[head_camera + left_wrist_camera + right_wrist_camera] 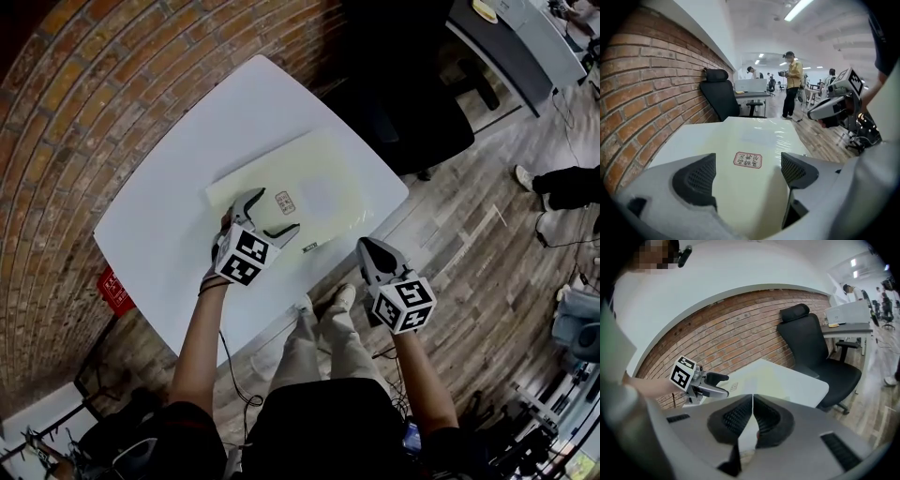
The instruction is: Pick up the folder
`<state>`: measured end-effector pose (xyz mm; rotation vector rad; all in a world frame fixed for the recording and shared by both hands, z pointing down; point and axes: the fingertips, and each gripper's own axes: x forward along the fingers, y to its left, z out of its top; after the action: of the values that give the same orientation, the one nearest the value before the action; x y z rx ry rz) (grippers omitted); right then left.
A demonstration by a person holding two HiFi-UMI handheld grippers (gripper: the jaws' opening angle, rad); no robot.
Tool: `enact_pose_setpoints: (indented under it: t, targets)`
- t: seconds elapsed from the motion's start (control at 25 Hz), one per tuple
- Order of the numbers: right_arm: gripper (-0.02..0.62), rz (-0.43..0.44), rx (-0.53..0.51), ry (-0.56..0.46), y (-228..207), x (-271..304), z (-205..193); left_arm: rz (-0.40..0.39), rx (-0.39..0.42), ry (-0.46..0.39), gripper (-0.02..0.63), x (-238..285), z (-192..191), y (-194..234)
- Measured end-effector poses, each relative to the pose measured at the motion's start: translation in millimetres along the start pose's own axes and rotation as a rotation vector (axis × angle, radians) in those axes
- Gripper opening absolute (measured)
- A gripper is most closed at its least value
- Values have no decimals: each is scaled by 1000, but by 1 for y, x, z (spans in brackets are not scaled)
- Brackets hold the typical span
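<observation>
The folder (pixel 314 187) is a pale yellow-green sheet with a small red-framed label (pixel 284 202), lying flat on the white table (pixel 178 225). My left gripper (pixel 274 214) is open just above the folder's near part; nothing is between its pads. In the left gripper view the label (pixel 747 160) shows on the folder (pixel 754 136) between the wide jaws of the left gripper (pixel 749 171). My right gripper (pixel 367 247) is shut and empty, off the table's near edge over the floor. In its own view the right gripper (pixel 753 416) points toward the table (pixel 801 387) and the left gripper (pixel 723 384).
A black office chair (pixel 422 112) stands at the table's far right side, with a brick wall (pixel 84 103) to the left. A red object (pixel 114 291) lies on the floor under the table's left edge. People (pixel 792 82) stand far off in the room.
</observation>
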<state>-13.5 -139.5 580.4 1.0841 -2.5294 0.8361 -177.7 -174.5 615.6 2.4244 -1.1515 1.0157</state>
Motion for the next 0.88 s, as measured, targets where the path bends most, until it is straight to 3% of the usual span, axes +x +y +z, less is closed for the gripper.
enact_pose_setpoints:
  t: [0.12, 0.52, 0.88]
  targets:
    - [29, 0, 13, 4, -1, -1, -3, -6, 26, 23, 411, 5, -6, 2]
    - [29, 4, 42, 17, 1, 0, -10, -78, -64, 42, 411, 8, -9, 3]
    - [29, 8, 52, 24, 0, 1, -14, -87, -72, 52, 411, 12, -14, 5]
